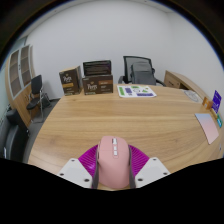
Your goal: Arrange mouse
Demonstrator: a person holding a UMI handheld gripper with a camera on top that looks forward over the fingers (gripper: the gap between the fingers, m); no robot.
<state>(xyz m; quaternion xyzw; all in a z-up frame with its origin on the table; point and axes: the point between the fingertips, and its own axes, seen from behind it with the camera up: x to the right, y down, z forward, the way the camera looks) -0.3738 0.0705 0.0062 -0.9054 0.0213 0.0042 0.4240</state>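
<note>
A pink computer mouse (113, 161) sits between my two fingers, its nose pointing away over the wooden table (110, 115). My gripper (113, 168) is shut on it: the magenta pads (90, 160) press on both of its sides. The mouse is held just above the near part of the table. A pink mouse mat (207, 125) lies at the table's right side, far from the fingers.
Brown boxes (90, 79) stand at the table's far edge, with a sheet of coloured paper (136, 91) to their right. Black office chairs (141, 69) stand behind the table and at its left (36, 95). A blue item (216, 99) sits at the far right.
</note>
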